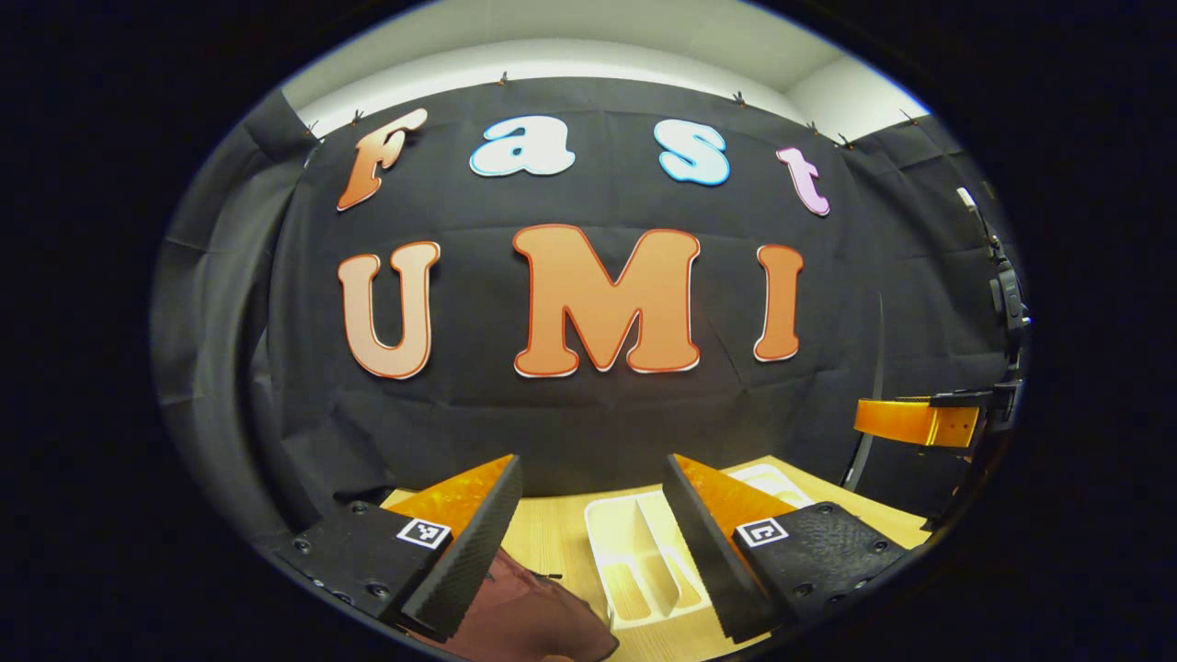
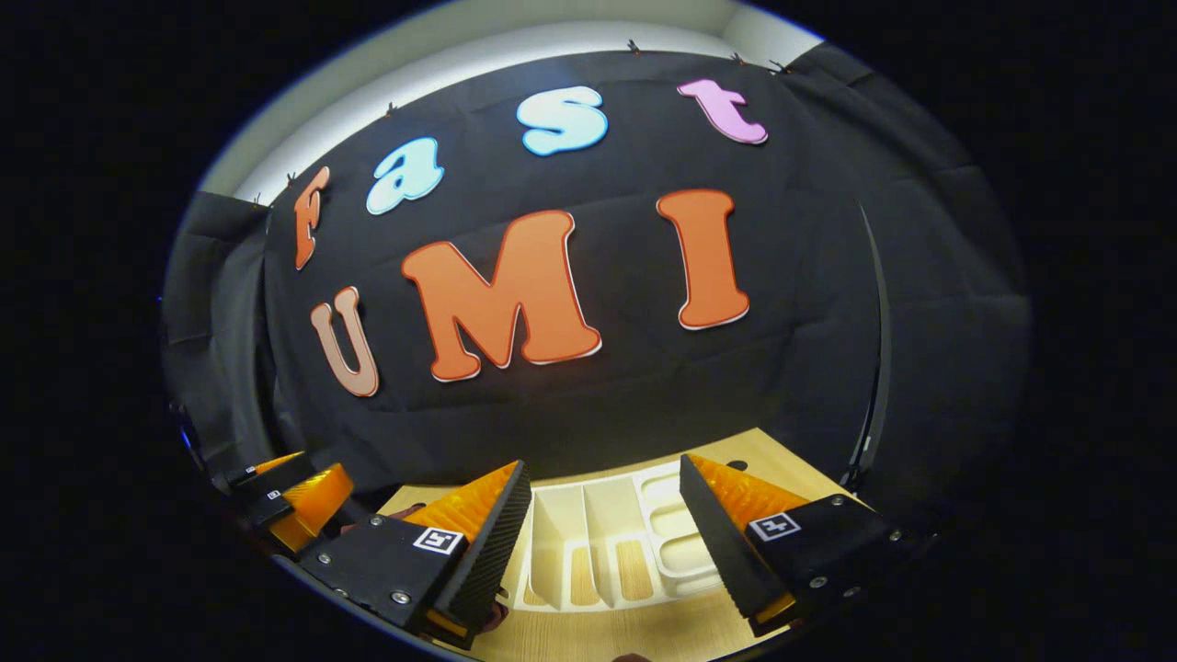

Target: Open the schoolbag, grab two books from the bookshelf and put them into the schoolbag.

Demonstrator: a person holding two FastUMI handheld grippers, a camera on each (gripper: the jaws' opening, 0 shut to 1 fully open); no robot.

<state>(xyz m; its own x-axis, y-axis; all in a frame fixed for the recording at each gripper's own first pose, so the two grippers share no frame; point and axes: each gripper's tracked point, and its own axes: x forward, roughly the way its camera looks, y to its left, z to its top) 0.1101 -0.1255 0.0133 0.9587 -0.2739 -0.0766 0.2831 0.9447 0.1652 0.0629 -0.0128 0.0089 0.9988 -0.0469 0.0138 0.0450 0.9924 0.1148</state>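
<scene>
Schoolbag [image 1: 529,616] fabric, dark red, is seen low in the left gripper view, just under the left gripper [image 1: 593,542], whose fingers are held wide apart with nothing between them. In the right gripper view the right gripper [image 2: 602,538] is likewise spread open and empty. Beyond both, a white bookshelf [image 2: 607,542] is set on the pale wooden worktop [image 1: 552,538]; its upright dividers form slots, and no books can be made out in them. The worktop's far edge is met by the black cloth wall, and bare wood is left beside the bookshelf.
</scene>
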